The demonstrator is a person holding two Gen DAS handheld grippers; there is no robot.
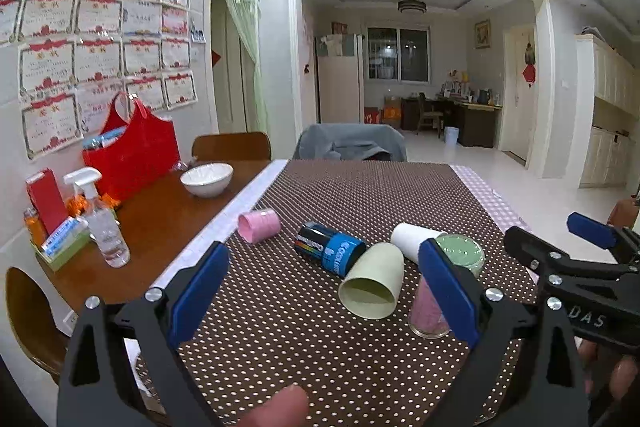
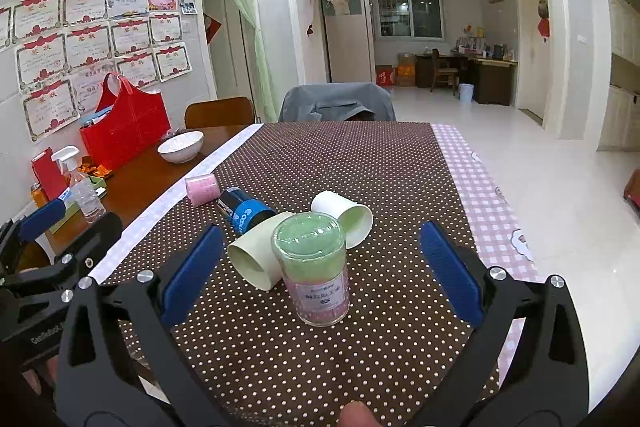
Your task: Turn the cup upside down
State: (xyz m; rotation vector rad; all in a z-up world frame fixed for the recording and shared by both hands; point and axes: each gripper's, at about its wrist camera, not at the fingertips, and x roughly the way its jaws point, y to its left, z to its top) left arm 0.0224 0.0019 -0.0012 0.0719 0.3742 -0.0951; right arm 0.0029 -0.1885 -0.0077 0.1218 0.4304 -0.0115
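Several cups lie on their sides on the brown dotted cloth: a pale green cup with its mouth toward me, a white cup, a pink cup and a dark blue printed cup. A clear tumbler, pink below and green on top, stands upright. My left gripper hovers open, short of the pale green cup. My right gripper is open with the tumbler between its fingers, untouched.
On the bare wood at left stand a white bowl, a red bag, a spray bottle and a red box. A chair with a grey jacket is at the far end. The cloth's right edge drops to the floor.
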